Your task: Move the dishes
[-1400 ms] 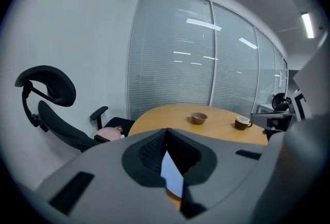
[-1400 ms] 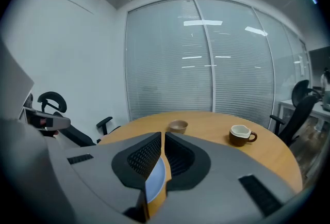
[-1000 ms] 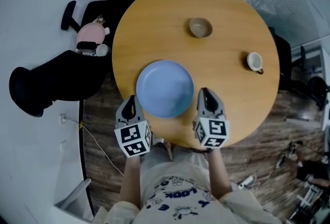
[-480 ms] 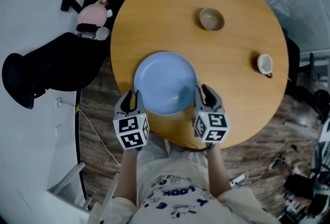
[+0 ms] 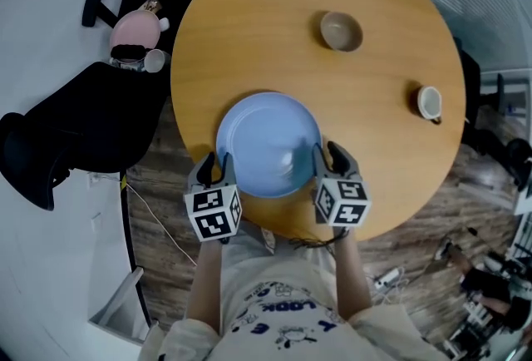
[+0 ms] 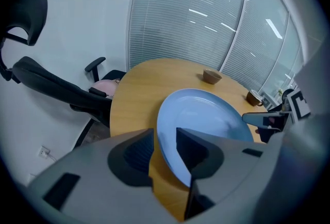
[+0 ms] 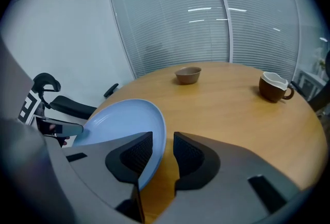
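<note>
The light blue plate (image 5: 268, 143) rests on the round wooden table (image 5: 266, 10), near the table's lower edge in the head view, just above the person's torso. The left gripper (image 5: 212, 165) stands at the plate's lower left rim and the right gripper (image 5: 331, 153) at its lower right rim, both pointing up the frame and tilted down toward the tabletop. The left gripper's jaws have just been opening and now stand wide apart, with the plate's rim in the gap between them; in the left gripper view the pads do not press on it. The right gripper's jaws have likewise just been opening and stand apart around the opposite rim, which lies nearer the left-hand pad in the right gripper view, ungripped. A small brown bowl (image 5: 341, 30) sits in the upper right part of the table and a brown cup (image 5: 430, 102) with a white inside near its right edge, both well apart from the plate. A black office chair (image 5: 83, 126) stands at the left of the frame
</note>
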`<state>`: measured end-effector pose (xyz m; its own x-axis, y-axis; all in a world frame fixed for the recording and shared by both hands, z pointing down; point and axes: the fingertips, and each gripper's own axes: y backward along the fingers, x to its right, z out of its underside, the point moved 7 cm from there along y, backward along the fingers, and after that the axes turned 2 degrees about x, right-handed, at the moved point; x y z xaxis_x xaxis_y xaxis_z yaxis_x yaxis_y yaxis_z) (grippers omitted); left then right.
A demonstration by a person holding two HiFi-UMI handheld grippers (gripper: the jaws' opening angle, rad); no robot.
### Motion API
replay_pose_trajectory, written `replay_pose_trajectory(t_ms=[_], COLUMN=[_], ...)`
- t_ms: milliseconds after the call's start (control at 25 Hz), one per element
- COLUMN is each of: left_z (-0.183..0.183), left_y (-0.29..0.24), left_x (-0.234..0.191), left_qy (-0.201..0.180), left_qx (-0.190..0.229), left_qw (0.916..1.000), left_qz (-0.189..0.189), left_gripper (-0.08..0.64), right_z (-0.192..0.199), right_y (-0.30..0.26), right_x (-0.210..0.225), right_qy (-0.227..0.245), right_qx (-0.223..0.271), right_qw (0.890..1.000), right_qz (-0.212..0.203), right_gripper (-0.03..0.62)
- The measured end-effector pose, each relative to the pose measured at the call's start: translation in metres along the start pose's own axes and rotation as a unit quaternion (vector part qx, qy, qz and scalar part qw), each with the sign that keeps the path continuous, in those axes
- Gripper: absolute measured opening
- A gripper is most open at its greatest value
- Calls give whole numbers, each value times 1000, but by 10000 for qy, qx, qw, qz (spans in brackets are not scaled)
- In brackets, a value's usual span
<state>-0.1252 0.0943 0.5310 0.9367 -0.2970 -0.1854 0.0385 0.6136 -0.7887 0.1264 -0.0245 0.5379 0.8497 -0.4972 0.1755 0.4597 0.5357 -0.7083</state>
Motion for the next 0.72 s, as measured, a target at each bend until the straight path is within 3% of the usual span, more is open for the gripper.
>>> replay_pose_trajectory(t_ms=[200, 480, 720], left_z=[-2, -1, 1], left_y=[-15, -29, -32], left_x=[-8, -15, -12], left_qy=[-25, -7, -66], left_qx=[-235, -539, -618], left_qw=[9997, 9984, 9970], left_qz=[103, 176, 463], left_gripper=[117, 115, 58], right_z=[3, 13, 17], right_y=[-11, -22, -24], right_x=[4, -1, -3], right_qy=[-86, -41, -390], right_qx=[-224, -640, -638], right_qw=[9996, 9979, 9972], right_qz=[164, 47, -91], right_gripper=[110, 110, 67])
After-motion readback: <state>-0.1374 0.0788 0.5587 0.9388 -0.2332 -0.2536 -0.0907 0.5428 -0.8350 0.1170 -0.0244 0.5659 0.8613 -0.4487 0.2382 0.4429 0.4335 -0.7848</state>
